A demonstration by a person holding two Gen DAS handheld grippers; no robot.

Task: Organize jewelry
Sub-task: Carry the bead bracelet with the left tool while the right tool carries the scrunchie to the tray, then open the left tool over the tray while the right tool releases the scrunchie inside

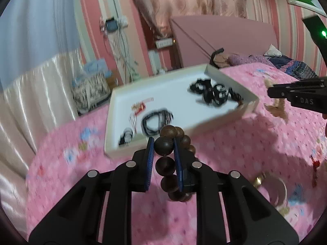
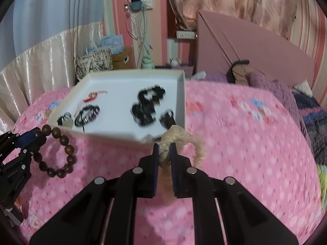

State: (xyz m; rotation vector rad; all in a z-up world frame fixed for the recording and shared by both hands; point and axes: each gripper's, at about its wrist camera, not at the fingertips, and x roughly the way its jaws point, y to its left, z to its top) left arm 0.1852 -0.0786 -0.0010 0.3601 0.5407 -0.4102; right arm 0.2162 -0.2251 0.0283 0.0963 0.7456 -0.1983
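My left gripper (image 1: 163, 147) is shut on a dark brown wooden bead bracelet (image 1: 168, 166), held above the pink bedspread just in front of the white tray (image 1: 114, 143); the bracelet also shows in the right wrist view (image 2: 67, 149). My right gripper (image 2: 164, 148) is shut on a pale beige crystal bracelet (image 2: 196, 145), held near the tray's (image 2: 181, 94) front right corner. In the left wrist view that gripper (image 1: 271, 91) shows at the right with the beige bracelet (image 1: 278, 108) hanging from it. Inside the tray lie black bracelets (image 2: 147, 106), a black cord (image 2: 87, 114) and a red charm (image 2: 92, 97).
A gold ring and a white bangle (image 1: 284, 192) lie on the pink bedspread (image 2: 235, 143) at the right, with a red tassel (image 1: 314, 169) nearby. Purple clothes (image 2: 276, 87) are piled at the pink headboard (image 2: 255, 47). Bags (image 2: 94, 61) stand beyond the bed edge.
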